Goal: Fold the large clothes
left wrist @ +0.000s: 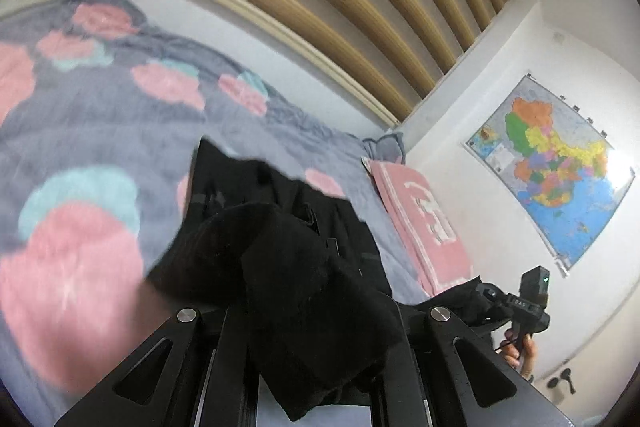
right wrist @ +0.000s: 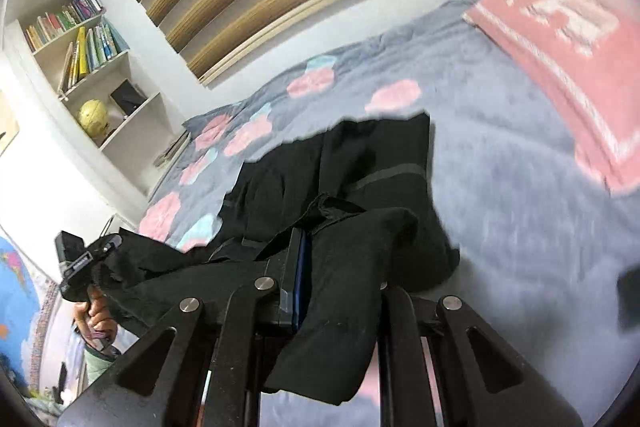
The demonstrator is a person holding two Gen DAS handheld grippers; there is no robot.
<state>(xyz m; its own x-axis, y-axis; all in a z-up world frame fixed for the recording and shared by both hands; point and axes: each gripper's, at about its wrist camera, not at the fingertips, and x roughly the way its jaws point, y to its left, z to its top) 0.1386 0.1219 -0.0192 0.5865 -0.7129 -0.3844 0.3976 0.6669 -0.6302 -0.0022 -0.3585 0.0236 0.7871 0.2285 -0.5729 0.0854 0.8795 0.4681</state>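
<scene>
Both grippers, left gripper [left wrist: 316, 311] and right gripper [right wrist: 316, 279], had jaws pinching the black garment [right wrist: 360, 163], raised off the bed [right wrist: 500, 163]; ideally they'd stay level and taut for an even fold.

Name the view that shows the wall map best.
Left wrist view: the wall map hangs in full on the white wall, colours sharp. The right wrist view catches only a blue sliver at its left edge.
</scene>
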